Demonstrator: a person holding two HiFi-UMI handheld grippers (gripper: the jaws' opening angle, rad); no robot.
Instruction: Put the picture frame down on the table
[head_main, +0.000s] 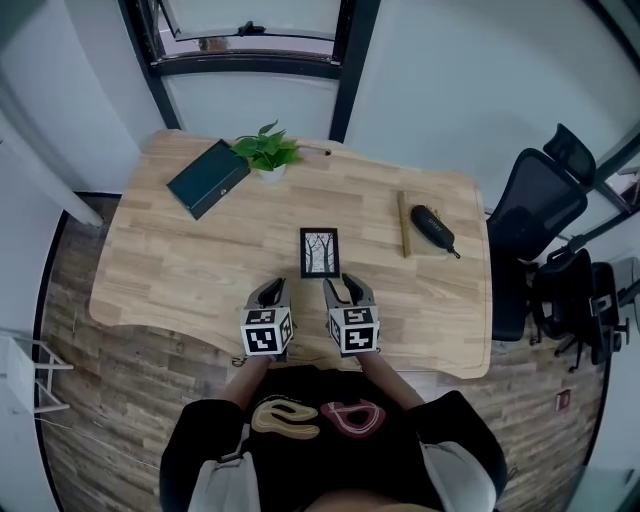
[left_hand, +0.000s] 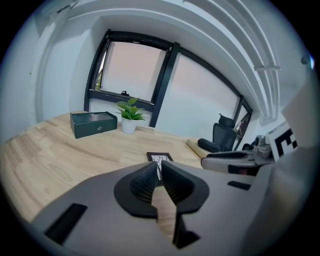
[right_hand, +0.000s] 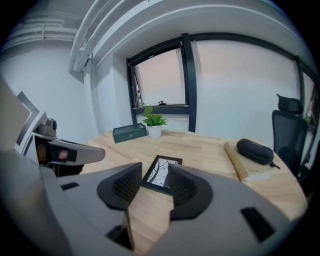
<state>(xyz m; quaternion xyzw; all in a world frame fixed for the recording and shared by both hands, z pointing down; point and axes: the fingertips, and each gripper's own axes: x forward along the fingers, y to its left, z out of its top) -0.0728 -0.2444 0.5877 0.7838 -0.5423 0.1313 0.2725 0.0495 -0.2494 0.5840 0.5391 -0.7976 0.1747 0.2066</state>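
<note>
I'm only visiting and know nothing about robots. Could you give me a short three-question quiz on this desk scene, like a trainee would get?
1. True or false: the right gripper is gripping the picture frame.
2. What rests on the book? A) a mug B) a dark case C) a phone
3. Fill in: the green box lies beside a potted ____.

Key: 1 false, the frame lies flat on the table; 2 B; 3 plant.

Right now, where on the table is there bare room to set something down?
Free: the wide left stretch in front of the green box; the gap between picture frame and book; the front-right corner. Crowded: the back-left, around green box and plant.
</note>
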